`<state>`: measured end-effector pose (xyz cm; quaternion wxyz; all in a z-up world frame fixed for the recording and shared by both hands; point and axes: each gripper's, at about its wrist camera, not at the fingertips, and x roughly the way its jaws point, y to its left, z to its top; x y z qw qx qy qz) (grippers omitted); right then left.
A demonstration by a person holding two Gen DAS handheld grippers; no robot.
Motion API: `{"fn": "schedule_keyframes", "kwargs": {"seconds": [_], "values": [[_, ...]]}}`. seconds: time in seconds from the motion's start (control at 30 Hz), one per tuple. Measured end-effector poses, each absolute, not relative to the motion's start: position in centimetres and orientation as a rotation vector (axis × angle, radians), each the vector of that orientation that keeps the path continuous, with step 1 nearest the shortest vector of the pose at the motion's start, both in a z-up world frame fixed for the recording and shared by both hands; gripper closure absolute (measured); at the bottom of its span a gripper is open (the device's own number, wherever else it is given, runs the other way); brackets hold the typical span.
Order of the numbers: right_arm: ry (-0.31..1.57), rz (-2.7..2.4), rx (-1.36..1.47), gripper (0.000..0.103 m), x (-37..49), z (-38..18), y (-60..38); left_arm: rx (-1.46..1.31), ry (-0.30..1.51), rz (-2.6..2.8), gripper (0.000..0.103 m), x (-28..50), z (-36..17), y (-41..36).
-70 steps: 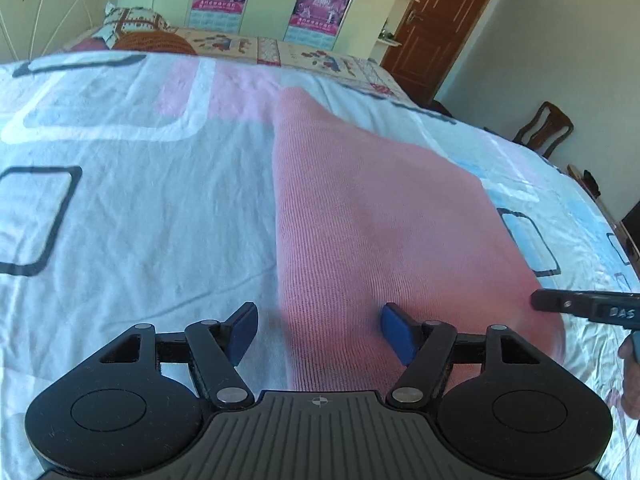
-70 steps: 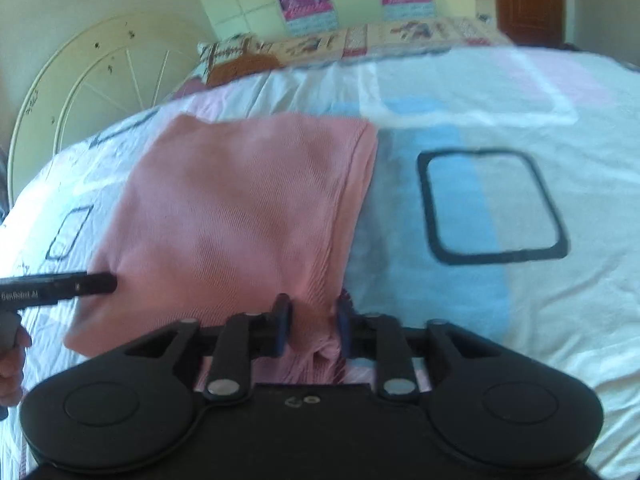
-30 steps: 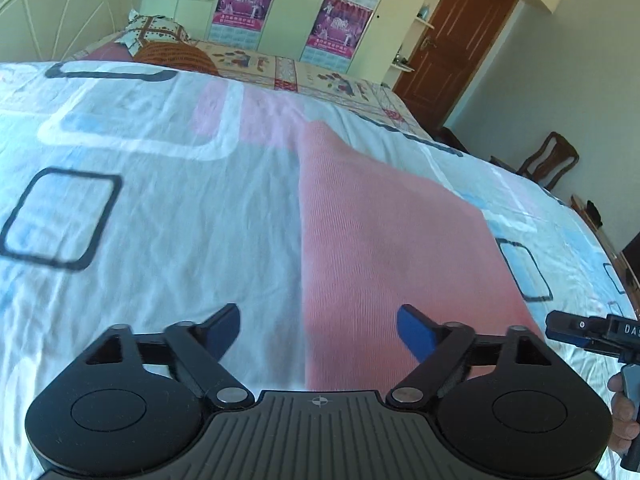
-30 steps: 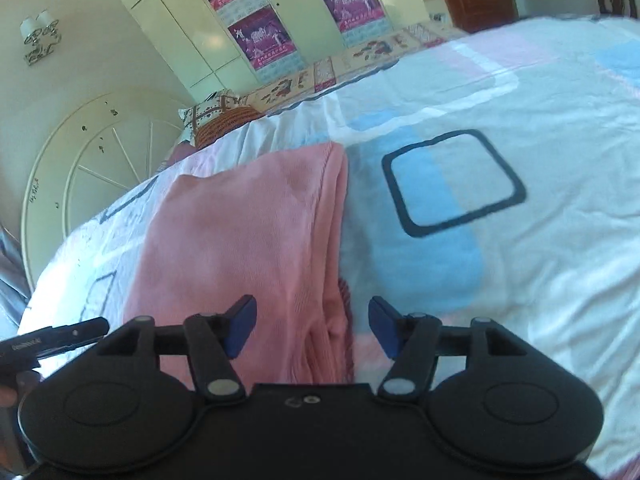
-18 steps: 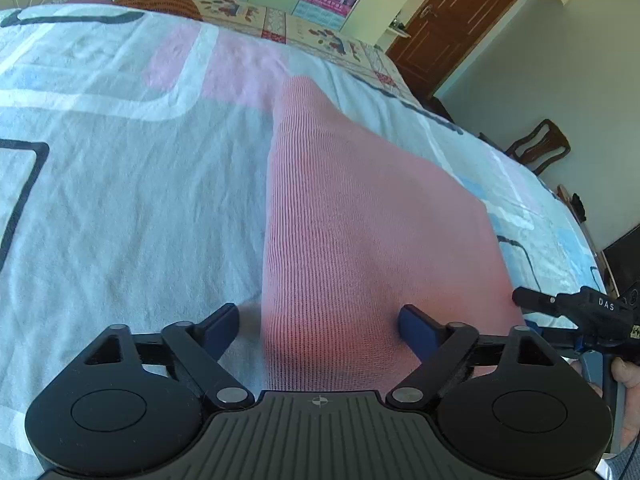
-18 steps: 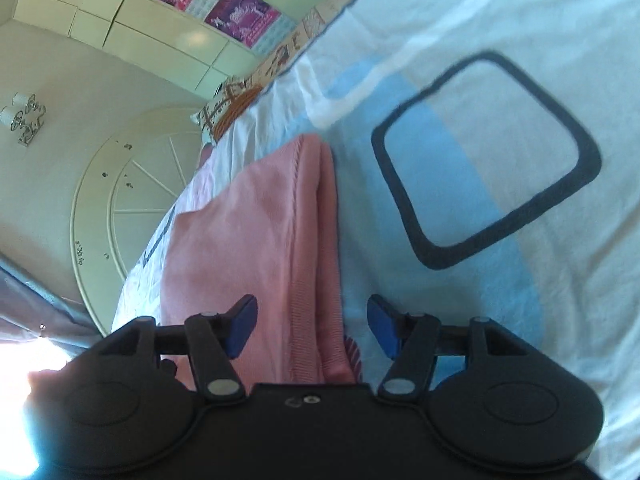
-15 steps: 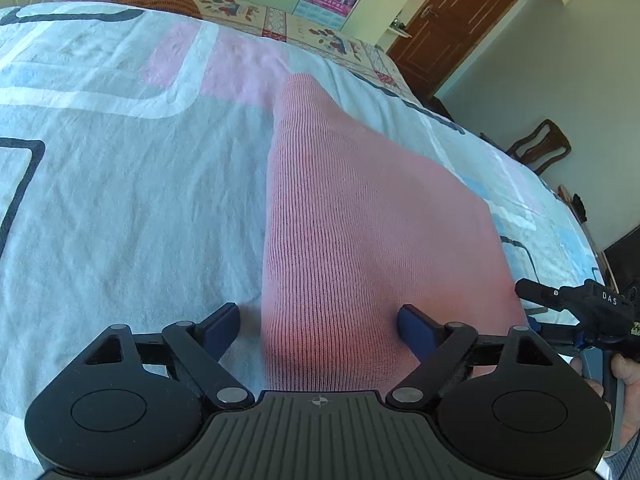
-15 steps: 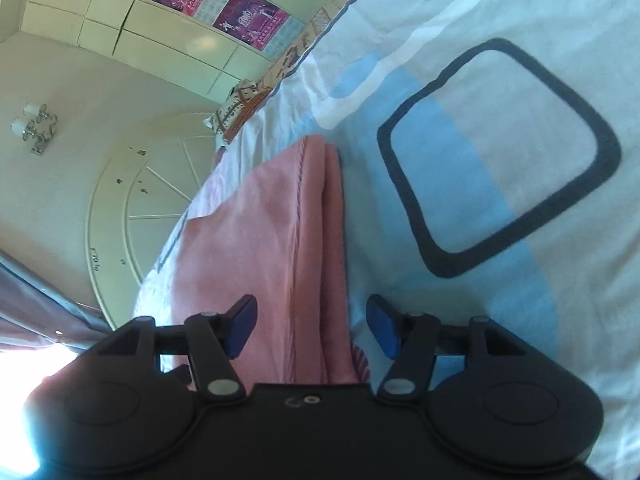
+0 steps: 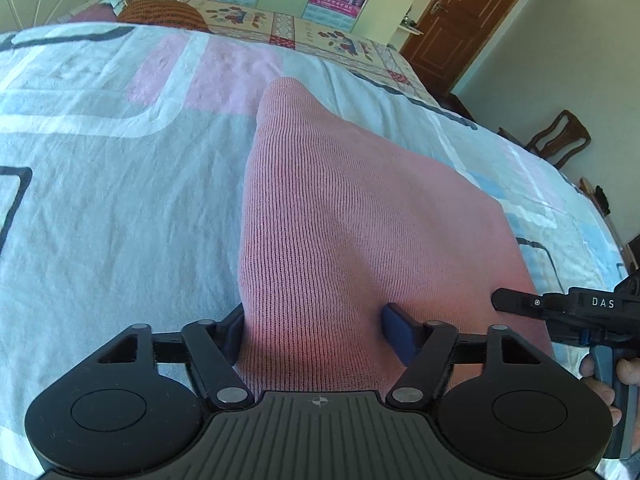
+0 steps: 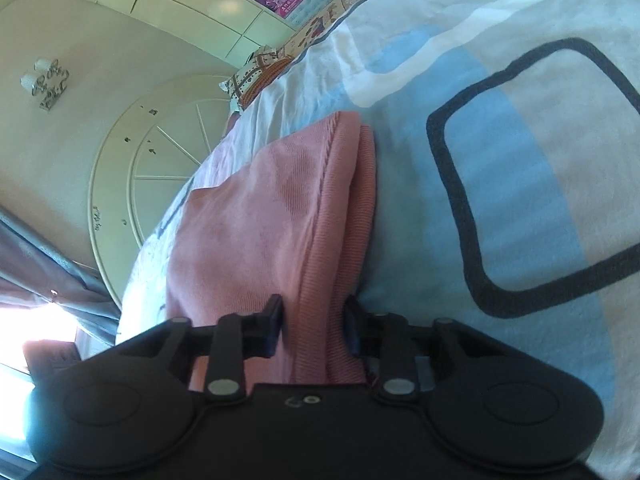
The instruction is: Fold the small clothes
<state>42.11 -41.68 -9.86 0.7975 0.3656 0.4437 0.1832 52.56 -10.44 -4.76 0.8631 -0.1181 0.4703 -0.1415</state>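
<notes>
patterned blue-white bedsheet (image 9: 120, 208) under a folded pink knit garment (image 9: 340, 220) — left gripper (image 9: 316, 330) and right gripper (image 10: 314, 322) (marked "das") both closing around its edges.

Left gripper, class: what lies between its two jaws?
In the left wrist view, the near edge of the pink knitted garment lies between the closing jaws of the left gripper; no bare bedsheet shows in that gap.
</notes>
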Motion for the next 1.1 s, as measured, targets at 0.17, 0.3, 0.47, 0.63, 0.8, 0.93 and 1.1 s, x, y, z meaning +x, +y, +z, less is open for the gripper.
{"fn": "schedule_keyframes", "kwargs": {"seconds": [0.17, 0.3, 0.47, 0.63, 0.8, 0.93, 1.1], "values": [[0.939, 0.345, 0.596, 0.082, 41.9, -8.1, -39.4, -0.143, 0.963, -0.287, 0.060, 52.1, -3.3, -11.5], [0.914, 0.301, 0.396, 0.083, 41.4, -5.9, -36.8, -0.046, 0.920, -0.288, 0.071, 51.3, -1.7, -12.4], [0.873, 0.286, 0.339, 0.083, 40.5, -3.3, -35.7, -0.057, 0.886, -0.322, 0.073, 50.7, -0.1, -11.5], [0.835, 0.271, 0.244, 0.084, 39.6, -0.3, -33.3, -0.067, 0.835, -0.348, 0.074, 49.8, 1.9, -9.5], [0.797, 0.291, 0.199, 0.084, 39.1, 1.9, -29.2, -0.080, 0.794, -0.330, 0.074, 48.7, 3.3, -4.5], [0.781, 0.333, 0.166, 0.084, 39.5, 2.5, -24.0, -0.091, 0.776, -0.285, 0.074, 47.7, 3.5, 0.8], [0.769, 0.398, 0.165, 0.084, 40.2, 2.4, -17.6, -0.090, 0.763, -0.210, 0.074, 46.3, 3.3, 7.6]]}}
